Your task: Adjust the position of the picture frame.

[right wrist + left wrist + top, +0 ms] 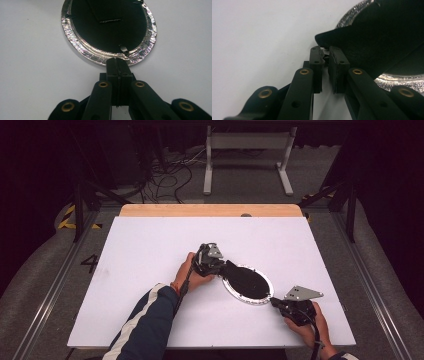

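A: What lies on the white table [150,250]?

B: An oval picture frame with a glittering silver rim [248,283], face down near the middle of the table, between the two grippers. Its back is a black board, and a black stand flap [372,35] rises from it at a slant.

A: And the left gripper [216,261]?

B: It sits at the frame's near-left end, held by the left hand [192,272], whose sleeve is dark blue with a white stripe. In the left gripper view its jaws stand narrow, with a slim gap between the pads, right under the pointed tip of the flap. Whether they truly pinch the flap I cannot tell.

A: The right gripper [275,303]?

B: At the frame's opposite end, held by the right hand [310,322]. In the right gripper view its jaws are pressed together, tips touching the silver rim beside a small metal tab [124,51]. I cannot tell whether the rim is caught between them.

A: Any writing?

B: A "4" [90,263] is marked on the grey floor left of the table. Nothing readable on the frame.
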Demonstrator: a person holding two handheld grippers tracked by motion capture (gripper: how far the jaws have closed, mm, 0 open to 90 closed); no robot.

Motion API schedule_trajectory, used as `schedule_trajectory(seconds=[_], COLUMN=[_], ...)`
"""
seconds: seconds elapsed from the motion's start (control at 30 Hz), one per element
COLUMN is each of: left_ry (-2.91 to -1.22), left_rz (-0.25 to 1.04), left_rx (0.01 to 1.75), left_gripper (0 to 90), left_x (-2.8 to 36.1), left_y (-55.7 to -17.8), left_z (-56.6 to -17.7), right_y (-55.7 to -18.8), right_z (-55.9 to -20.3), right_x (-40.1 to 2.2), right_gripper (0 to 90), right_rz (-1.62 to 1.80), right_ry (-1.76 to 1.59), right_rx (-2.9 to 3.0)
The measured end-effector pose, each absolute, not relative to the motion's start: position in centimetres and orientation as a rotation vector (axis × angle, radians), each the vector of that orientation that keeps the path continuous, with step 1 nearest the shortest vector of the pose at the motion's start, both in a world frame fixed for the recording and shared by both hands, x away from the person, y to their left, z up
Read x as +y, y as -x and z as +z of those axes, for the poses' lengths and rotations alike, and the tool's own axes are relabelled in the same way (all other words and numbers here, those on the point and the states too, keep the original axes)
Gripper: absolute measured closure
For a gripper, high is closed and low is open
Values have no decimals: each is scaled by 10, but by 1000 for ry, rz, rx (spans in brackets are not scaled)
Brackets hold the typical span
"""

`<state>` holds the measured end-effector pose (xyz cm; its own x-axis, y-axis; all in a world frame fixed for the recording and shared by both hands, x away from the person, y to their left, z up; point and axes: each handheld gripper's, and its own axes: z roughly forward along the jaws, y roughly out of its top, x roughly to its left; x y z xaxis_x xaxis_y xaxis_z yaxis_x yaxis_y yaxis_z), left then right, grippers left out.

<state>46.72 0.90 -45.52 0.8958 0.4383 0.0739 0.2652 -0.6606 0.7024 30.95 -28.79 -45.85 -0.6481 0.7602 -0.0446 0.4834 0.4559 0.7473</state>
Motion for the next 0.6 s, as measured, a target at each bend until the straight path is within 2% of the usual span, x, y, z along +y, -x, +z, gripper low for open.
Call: schedule_trajectory(seconds=[0.13,0.33,0.6], left_ry=[-2338,-2344,-2351], left_rz=[322,274,128], left_rx=[523,507,490], left_gripper=[824,839,864], left_x=[11,13,23], left_y=[-468,-470,-470], left_z=[-456,-456,-455], right_y=[-310,-313,-315], right_z=[-459,-459,-459], right_x=[-287,-286,-287], right_gripper=[900,900,900], right_rz=[1021,1025,1033], right_ry=[-1058,-1069,-1078], right_rx=[2333,2331,2333])
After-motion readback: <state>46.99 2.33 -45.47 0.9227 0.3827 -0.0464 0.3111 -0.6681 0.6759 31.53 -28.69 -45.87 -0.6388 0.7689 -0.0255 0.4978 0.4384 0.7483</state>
